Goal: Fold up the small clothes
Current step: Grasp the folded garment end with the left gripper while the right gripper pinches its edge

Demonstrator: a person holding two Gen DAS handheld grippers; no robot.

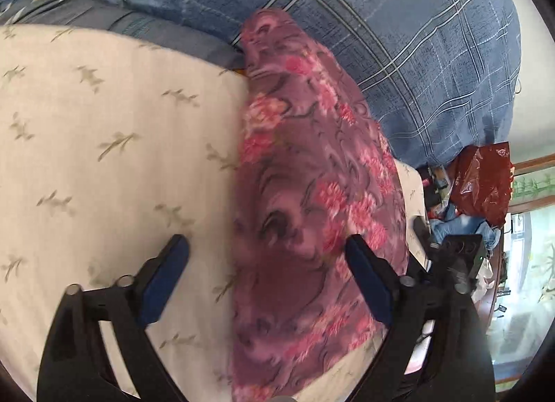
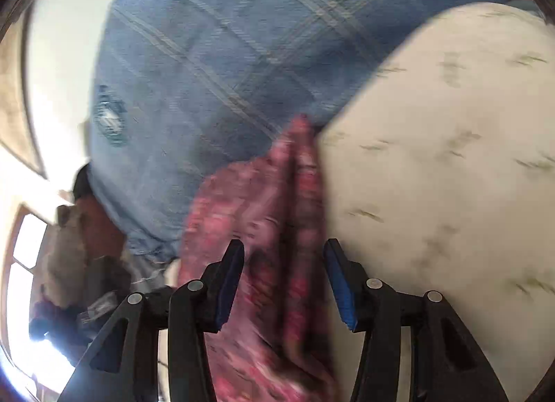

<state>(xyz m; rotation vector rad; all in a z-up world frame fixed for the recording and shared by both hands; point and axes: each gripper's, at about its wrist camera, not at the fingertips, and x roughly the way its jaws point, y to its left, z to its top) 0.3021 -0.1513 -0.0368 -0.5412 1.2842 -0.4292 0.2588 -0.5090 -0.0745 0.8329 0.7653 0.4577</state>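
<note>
A purple garment with pink flowers (image 1: 305, 173) lies as a long strip on the cream bedsheet printed with green sprigs (image 1: 104, 131), its far end against the blue plaid quilt (image 1: 381, 20). My left gripper (image 1: 266, 245) hangs above it, open wide: the right finger is over the cloth and the left finger (image 1: 166, 277) is over bare sheet. In the right wrist view the same garment (image 2: 263, 193) is blurred and shows a lengthwise fold ridge. It runs between the fingers of my right gripper (image 2: 284, 247), which stands open with a gap to each blue pad.
The blue plaid quilt (image 2: 215, 55) is bunched along the far side of the bedsheet (image 2: 451, 159). Past the bed's right edge lie a red plastic bag (image 1: 482, 183) and a heap of clothes and clutter (image 1: 451, 221). A bright window (image 2: 27, 245) is at the left.
</note>
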